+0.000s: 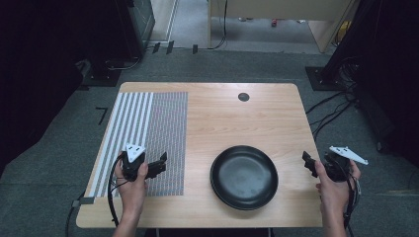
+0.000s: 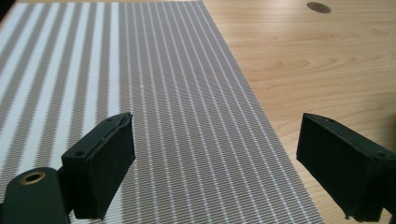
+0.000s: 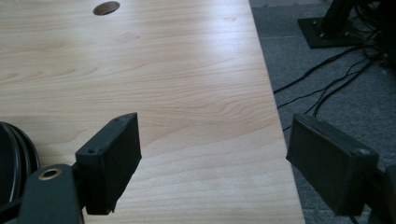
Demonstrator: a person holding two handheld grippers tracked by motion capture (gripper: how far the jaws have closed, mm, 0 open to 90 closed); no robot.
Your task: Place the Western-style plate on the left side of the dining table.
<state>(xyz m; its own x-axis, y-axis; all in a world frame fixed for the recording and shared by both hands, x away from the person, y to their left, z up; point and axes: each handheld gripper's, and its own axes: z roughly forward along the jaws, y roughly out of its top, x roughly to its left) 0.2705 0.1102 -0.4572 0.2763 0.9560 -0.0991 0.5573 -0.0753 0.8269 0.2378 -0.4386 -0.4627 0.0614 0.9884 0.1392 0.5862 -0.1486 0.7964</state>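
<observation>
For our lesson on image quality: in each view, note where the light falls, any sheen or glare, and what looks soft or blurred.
High view: the table is evenly lit, the room around it dark; the black plate shows a faint sheen. Left gripper view: the mat is fairly crisp, with its fine weave shimmering; the near jaws look soft. Right gripper view: pale glare on the wood toward the far hole; the jaws are slightly blurred.

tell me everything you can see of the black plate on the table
The black plate is round and shallow, with a raised rim and a faintly glossy, dark finish; its material cannot be told. It looks empty and lies flat on the wooden table, near the front edge, right of the striped placemat. Nothing else touches it. Its rim edge also shows at the left of the right gripper view.
</observation>
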